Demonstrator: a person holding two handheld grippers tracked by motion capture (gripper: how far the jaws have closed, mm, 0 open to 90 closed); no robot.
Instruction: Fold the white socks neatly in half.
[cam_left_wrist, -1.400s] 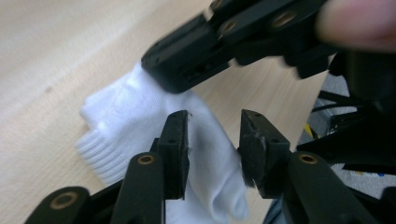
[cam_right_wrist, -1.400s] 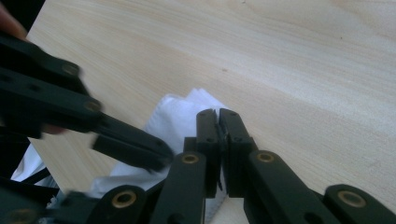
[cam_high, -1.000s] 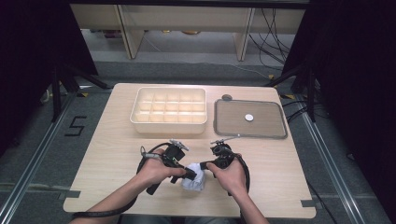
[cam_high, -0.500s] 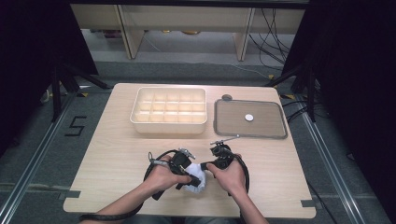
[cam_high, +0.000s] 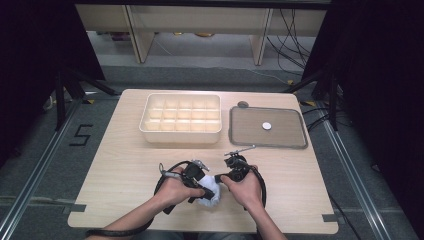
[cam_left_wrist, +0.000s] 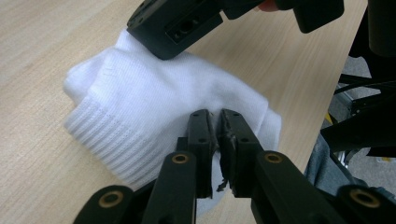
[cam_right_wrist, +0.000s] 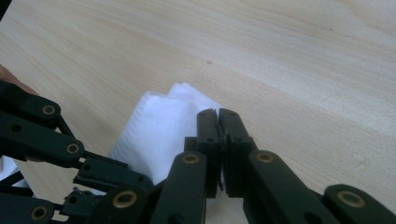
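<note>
Since the earlier high view, the left gripper (cam_high: 199, 186) has come in from the left onto the white ribbed knitted sock (cam_high: 210, 192), and its jaws have just been closing on it. In the left gripper view those jaws stand nearly together with a fold of the sock (cam_left_wrist: 154, 121) pinched between them. The right gripper (cam_high: 223, 178) has kept its place; in its own view its jaws are pressed together on the far edge of the sock (cam_right_wrist: 156, 135).

The sock lies bunched at the near middle of the light wooden table (cam_high: 125, 170), between the two hands and just beside both.

Farther off stand a cream plastic box (cam_high: 181, 118) divided into many small compartments, at the middle, and to its right a grey rectangular tray (cam_high: 267, 127) with a small white disc (cam_high: 267, 126) on it.

The step in hand looks like folding or rolling the sock, both ends now gripped. The next move likely calls for keeping both pinches firm and moving the hands together, so the bundle does not slip loose.
</note>
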